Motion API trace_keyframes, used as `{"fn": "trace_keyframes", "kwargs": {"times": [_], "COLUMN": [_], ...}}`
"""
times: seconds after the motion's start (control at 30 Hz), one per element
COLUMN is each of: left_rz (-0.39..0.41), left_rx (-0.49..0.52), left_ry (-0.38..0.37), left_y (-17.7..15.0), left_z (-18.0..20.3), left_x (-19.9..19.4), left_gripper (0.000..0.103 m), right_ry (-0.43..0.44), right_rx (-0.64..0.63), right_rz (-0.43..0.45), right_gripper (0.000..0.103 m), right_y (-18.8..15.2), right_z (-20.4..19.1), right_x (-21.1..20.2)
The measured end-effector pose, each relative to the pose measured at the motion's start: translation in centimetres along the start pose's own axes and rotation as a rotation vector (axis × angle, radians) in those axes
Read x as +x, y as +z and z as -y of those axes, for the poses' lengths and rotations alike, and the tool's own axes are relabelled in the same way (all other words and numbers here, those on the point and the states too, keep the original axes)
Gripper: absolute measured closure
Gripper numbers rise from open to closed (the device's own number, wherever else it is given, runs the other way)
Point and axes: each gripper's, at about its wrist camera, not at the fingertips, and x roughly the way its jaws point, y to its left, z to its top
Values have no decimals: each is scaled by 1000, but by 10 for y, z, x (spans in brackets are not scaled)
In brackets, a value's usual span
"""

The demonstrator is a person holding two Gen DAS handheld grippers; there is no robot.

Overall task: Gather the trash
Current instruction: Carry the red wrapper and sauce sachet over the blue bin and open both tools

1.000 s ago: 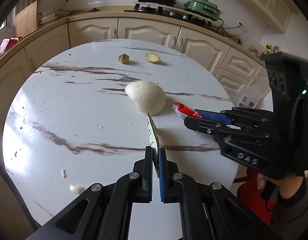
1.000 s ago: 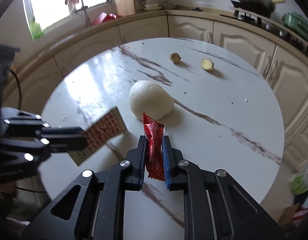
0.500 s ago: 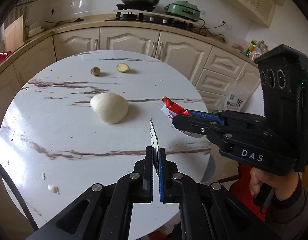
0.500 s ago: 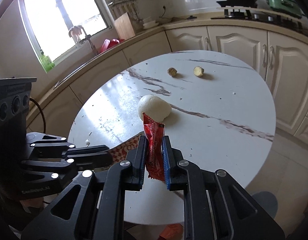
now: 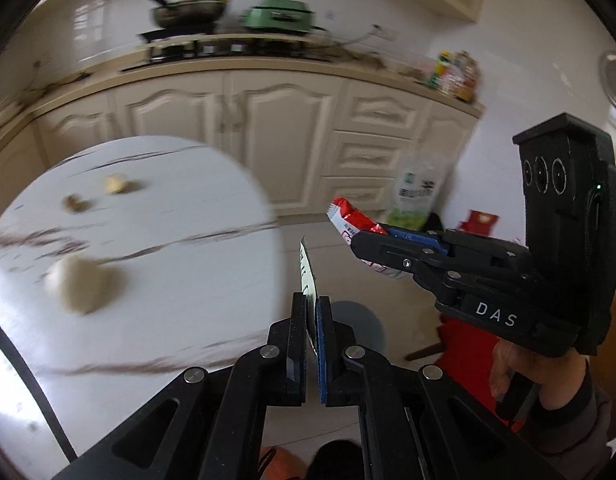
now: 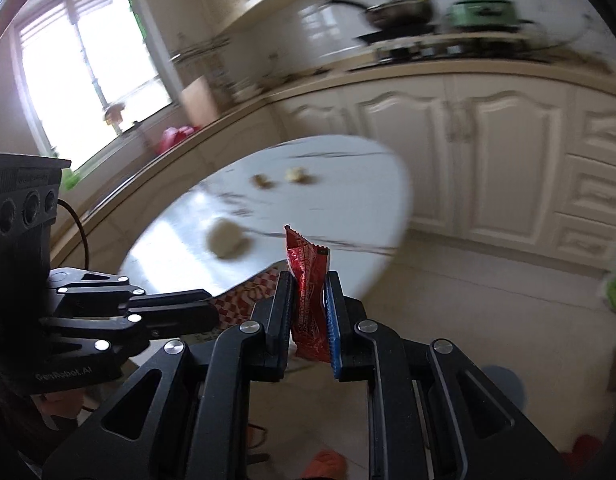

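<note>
My left gripper is shut on a thin flat wrapper, seen edge-on; from the right wrist view its face shows a red and white check. A red snack packet is clamped upright in my shut right gripper. That packet and the right gripper also appear at the right of the left wrist view, off the table's edge over the floor. The left gripper reaches in from the left in the right wrist view.
The round white marble table lies to the left, bearing a pale dough-like lump and two small brownish pieces. Cream cabinets line the back, with a white and green bag on the floor. A hand holds the right gripper.
Both grippers have swung away from the table toward the right with their wrappers still held; the table and lump have slid left in both views, and floor now shows beneath the grippers.
</note>
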Motion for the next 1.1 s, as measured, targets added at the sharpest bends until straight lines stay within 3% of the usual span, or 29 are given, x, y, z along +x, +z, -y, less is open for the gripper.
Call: {"fn": "trace_keyframes", "kwargs": {"times": [0.27, 0.6, 0.8, 1.1], "left_rz": [-112, -276, -353, -385], "left_rx": [75, 91, 114, 170], "left_ry": [-114, -116, -99, -85], "left_y": [37, 55, 77, 89], "left_z": [60, 74, 88, 121], "left_x": [104, 235, 300, 362], "left_gripper": [103, 103, 103, 95], "right_ry": [-174, -245, -277, -305], "right_rx": [185, 380, 421, 466], "right_rz": [-14, -85, -113, -96], "right_gripper": [88, 79, 57, 51], "right_y": [-47, -112, -136, -149], "right_z": [117, 221, 248, 258], "right_x": [-35, 14, 19, 4]}}
